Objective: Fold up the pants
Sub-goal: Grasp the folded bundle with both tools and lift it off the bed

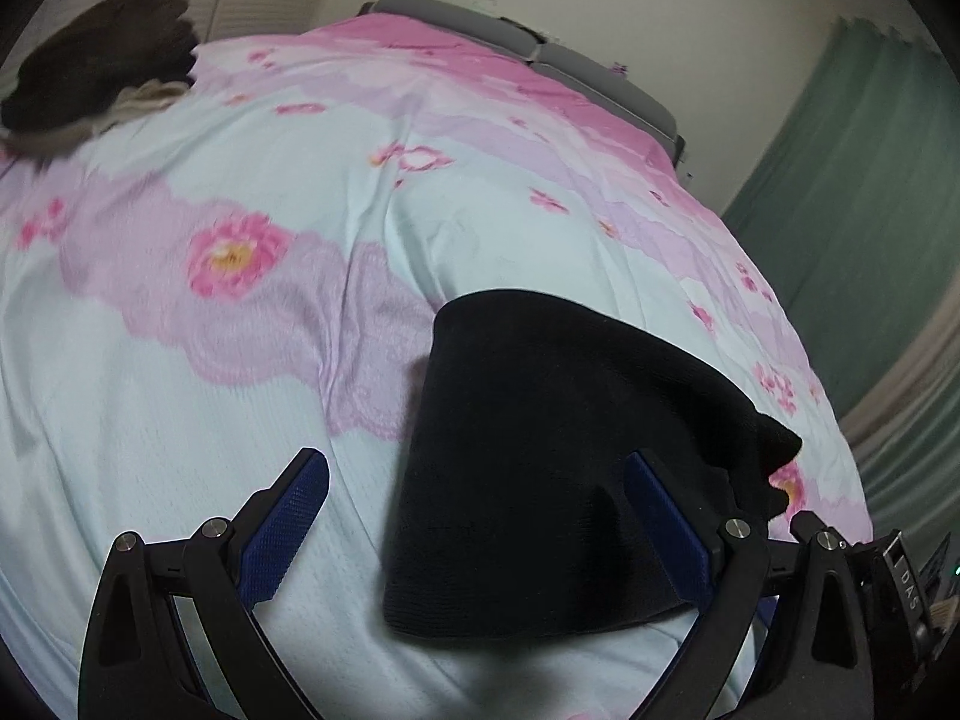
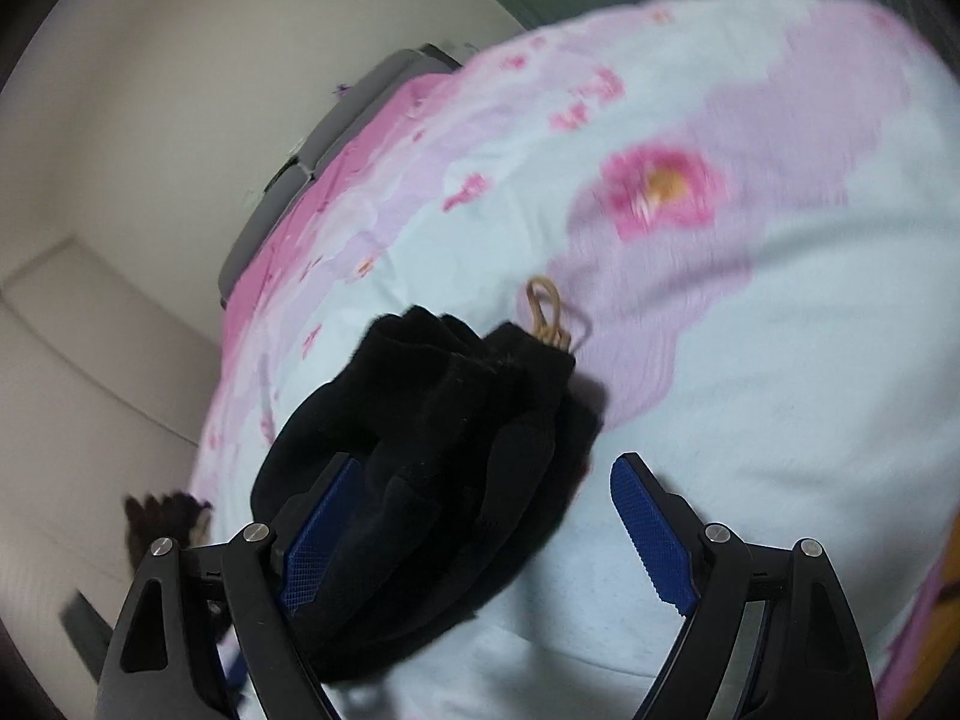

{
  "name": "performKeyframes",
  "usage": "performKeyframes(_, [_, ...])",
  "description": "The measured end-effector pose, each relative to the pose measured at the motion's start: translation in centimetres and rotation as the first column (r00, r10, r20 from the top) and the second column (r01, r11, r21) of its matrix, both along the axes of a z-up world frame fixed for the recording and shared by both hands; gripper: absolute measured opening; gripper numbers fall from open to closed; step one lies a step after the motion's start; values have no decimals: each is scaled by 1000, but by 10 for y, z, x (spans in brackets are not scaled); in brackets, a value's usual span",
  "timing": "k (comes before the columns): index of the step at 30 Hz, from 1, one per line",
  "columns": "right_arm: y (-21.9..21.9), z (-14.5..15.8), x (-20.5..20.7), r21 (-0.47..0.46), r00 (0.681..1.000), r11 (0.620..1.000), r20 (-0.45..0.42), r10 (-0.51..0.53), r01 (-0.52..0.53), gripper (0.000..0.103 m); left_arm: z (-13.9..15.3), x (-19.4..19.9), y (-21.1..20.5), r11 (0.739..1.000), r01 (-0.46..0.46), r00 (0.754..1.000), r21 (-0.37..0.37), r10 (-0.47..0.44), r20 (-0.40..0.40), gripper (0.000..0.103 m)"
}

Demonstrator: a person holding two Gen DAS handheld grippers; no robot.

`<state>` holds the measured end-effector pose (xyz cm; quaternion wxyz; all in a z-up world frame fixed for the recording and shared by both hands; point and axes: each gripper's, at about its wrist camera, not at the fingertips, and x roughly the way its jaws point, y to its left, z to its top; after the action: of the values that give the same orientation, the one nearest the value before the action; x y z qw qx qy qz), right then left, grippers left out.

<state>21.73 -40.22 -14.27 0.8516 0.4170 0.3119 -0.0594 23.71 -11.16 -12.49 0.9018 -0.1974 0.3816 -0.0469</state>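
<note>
The left claw (image 1: 477, 516) is seen spread wide, its blue ribbed pads well apart; nothing is clamped between them. The black pants (image 1: 540, 456) are laid folded on the bed (image 1: 180, 396), and their near end is overlapped in the view by the right-hand pad (image 1: 660, 534), though contact cannot be told. The left-hand pad is held over bare sheet. The claw is pointed downward at a slant over the bed.

The right claw (image 2: 480, 528) is likewise seen wide apart and gripping nothing. The bunched end of the pants (image 2: 432, 456) is found against its left-hand pad (image 2: 318, 546), with cloth spilling into the gap; the right-hand pad is clear of it, over pale sheet. This claw is also tilted downward, and the view is blurred.

Just beyond the pants, a tan loop of cord (image 2: 549, 312) is seen at their far end, lying on the flowered sheet. Further off, a dark brown heap of cloth (image 1: 102, 72) is set at the bed's far left edge, a grey headboard (image 1: 540, 48) along the far side, and a green curtain (image 1: 870, 192) by the wall
</note>
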Motion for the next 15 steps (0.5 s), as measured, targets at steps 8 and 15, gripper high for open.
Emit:
performKeyframes(8, [1, -20, 22, 81, 1000, 997, -10, -1, 2, 87, -29, 11, 2, 987, -59, 994, -152, 44, -103, 100])
performKeyframes(15, [7, -31, 49, 75, 998, 997, -50, 34, -30, 89, -35, 11, 1, 978, -107, 993, -177, 94, -76, 100])
